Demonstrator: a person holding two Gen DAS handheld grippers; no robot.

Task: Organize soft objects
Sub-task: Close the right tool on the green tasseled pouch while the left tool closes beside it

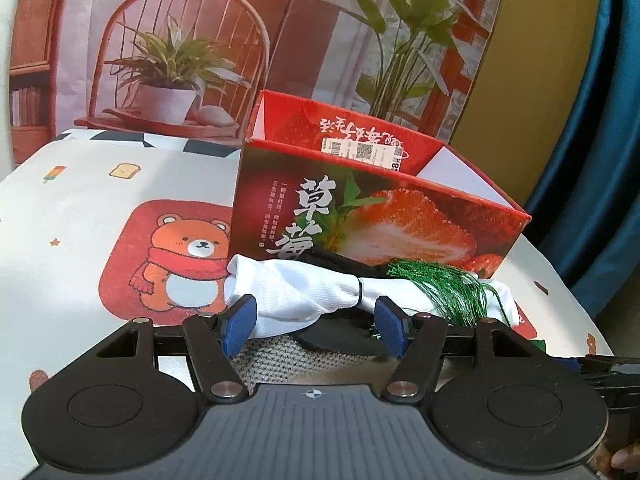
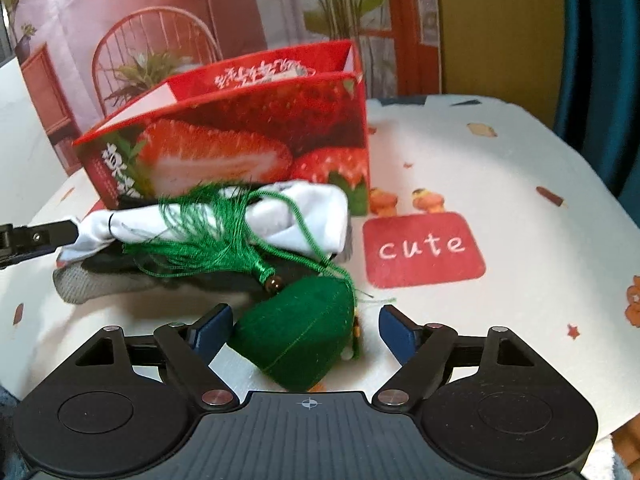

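1. The left tool stands open, its blue pads either side of the white cloth, which lies on the pile before the strawberry box.
2. The right tool is open around the green felt pouch; its tassel drapes over the cloth on the tabletop.

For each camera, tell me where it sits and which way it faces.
Left wrist: on the left gripper, angled down at the white sock before the strawberry box; fingertips show.
Right wrist: on the right gripper, facing the green sachet; left gripper's tip shows.
Shared: box, sock, green tassel, tablecloth.
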